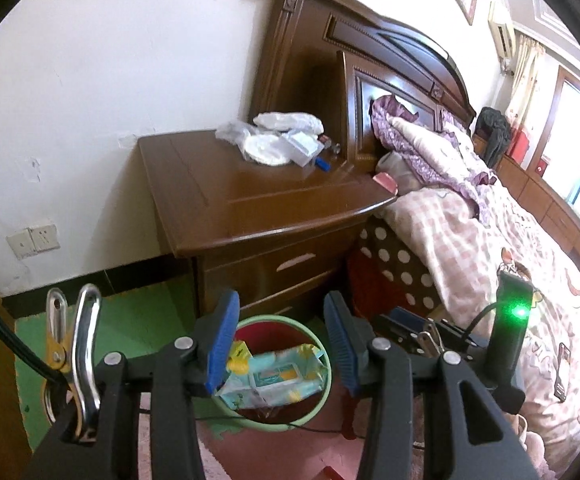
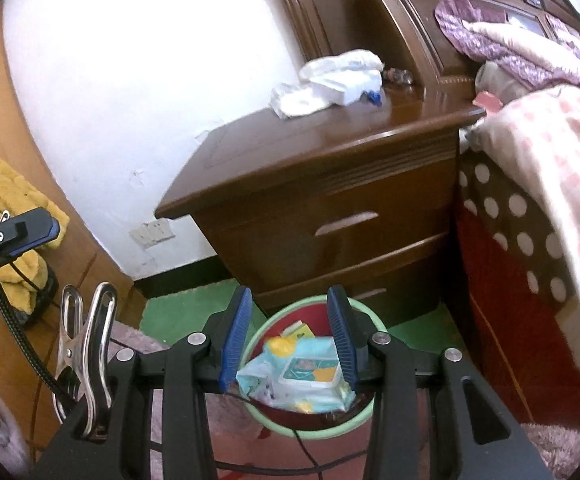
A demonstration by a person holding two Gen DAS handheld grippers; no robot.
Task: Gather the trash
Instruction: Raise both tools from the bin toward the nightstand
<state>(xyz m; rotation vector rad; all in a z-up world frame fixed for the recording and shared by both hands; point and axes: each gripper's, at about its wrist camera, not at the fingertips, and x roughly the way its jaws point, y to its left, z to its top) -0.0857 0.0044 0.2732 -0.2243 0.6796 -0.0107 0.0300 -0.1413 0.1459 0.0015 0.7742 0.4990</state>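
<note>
I had both grippers above the bin (image 1: 321, 400), a red bin with a pale green rim standing on the floor at the foot of the nightstand (image 1: 250, 200). The left gripper (image 1: 280, 344) stood partly open, its blue pads (image 1: 220, 340) apart with nothing between them; the bin showed through the gap. The right gripper (image 2: 290, 340) was the same: partly open, pads (image 2: 236, 336) clear of everything, bin (image 2: 313, 432) seen below.

Inside the bin lay a light blue wipes packet (image 2: 301, 376) with yellow print, crumpled, resting against the near rim; a yellow-green scrap (image 2: 299, 330) sat behind it toward the nightstand.

On the nightstand top, at the back corner next to the headboard (image 1: 309, 60), I noted a heap of white plastic wrappers (image 1: 278, 136) and a small blue item (image 1: 323, 164) just beside them.

The bed (image 1: 469, 240), with pink checked bedding, stood against the nightstand on the side away from the wall socket (image 1: 34, 240).
</note>
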